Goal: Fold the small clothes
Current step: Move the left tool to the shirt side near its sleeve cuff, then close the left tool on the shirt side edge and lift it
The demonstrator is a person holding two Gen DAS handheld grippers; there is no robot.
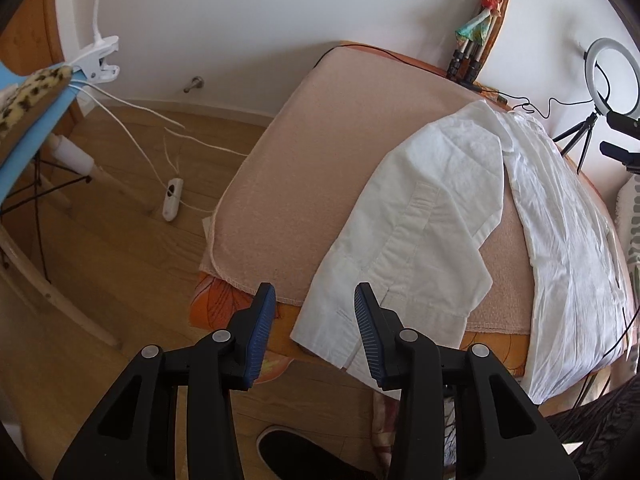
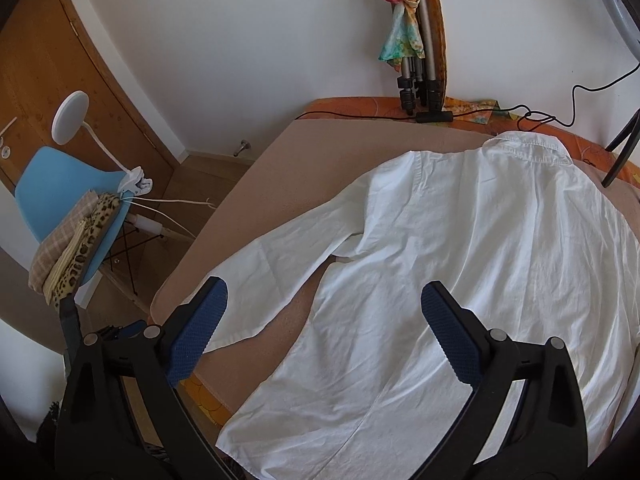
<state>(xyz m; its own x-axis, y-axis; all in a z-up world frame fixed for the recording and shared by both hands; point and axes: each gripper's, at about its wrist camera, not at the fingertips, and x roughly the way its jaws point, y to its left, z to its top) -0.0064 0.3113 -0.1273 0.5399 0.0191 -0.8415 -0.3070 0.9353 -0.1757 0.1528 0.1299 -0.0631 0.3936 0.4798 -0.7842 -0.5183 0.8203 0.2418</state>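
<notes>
A small white long-sleeved shirt [image 2: 460,248] lies back up on a beige towel [image 2: 288,168] that covers the table. Its collar points to the far wall. Its left sleeve [image 1: 404,248] stretches toward the table's near edge. My left gripper [image 1: 316,300] is open and empty, just above the sleeve's cuff end at the table edge. My right gripper [image 2: 324,304] is open and empty, hovering over the shirt's lower body and the sleeve [image 2: 276,276]. The shirt's right side is cut off in both views.
A blue chair [image 2: 68,196] with folded fabrics and a clip lamp [image 2: 72,116] stands on the left. White cables [image 1: 160,136] trail on the wood floor. A tripod [image 2: 416,72] leans at the far wall. A ring light [image 1: 612,76] stands at the right. A shoe [image 1: 296,452] is below.
</notes>
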